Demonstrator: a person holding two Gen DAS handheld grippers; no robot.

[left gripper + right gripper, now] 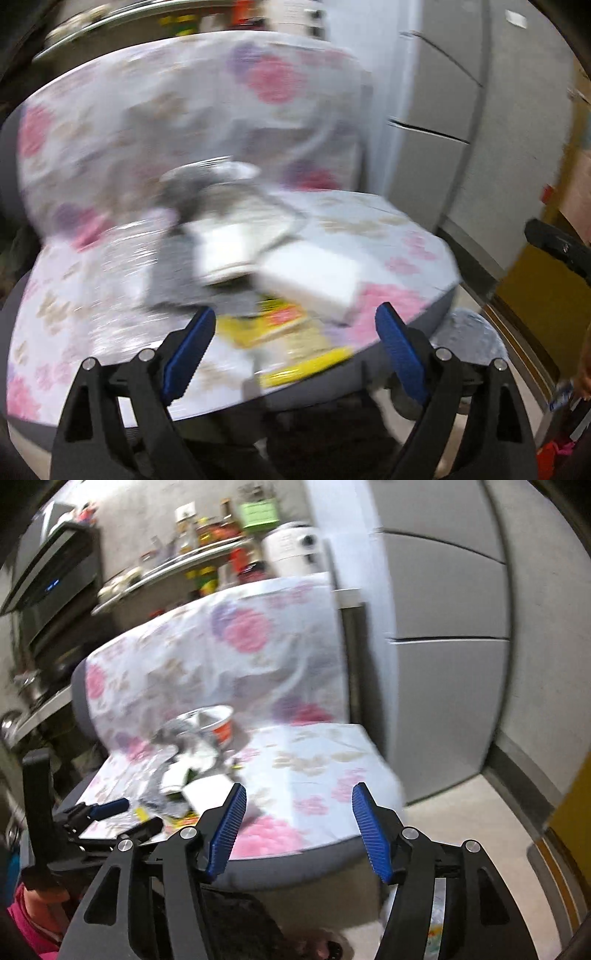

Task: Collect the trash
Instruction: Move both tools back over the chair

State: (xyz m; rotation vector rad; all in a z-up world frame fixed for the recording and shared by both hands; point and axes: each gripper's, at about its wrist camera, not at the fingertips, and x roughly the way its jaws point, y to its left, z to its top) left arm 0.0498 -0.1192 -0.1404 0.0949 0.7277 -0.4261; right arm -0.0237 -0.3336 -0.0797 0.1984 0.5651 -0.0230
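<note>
yellow crinkly wrapper (pixel 295 354) lies lower centre on the floral-covered chair seat (pixel 388 236). left gripper (pixel 295 332), fingers apart, should drop squarely over it. right gripper (pixel 299 812) gapes too.

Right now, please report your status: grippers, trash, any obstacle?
Left gripper open, empty. Right gripper open, empty. Trash pile lying on chair seat, untouched. Nothing blocking; views blurred.

The left gripper (pixel 295 325) has its two blue-padded fingers spread wide apart, with nothing between them. The right gripper (pixel 298 803) is likewise spread wide and holds nothing. In the right wrist view, the left gripper (pixel 110 812) appears low on the left, also spread.
</note>
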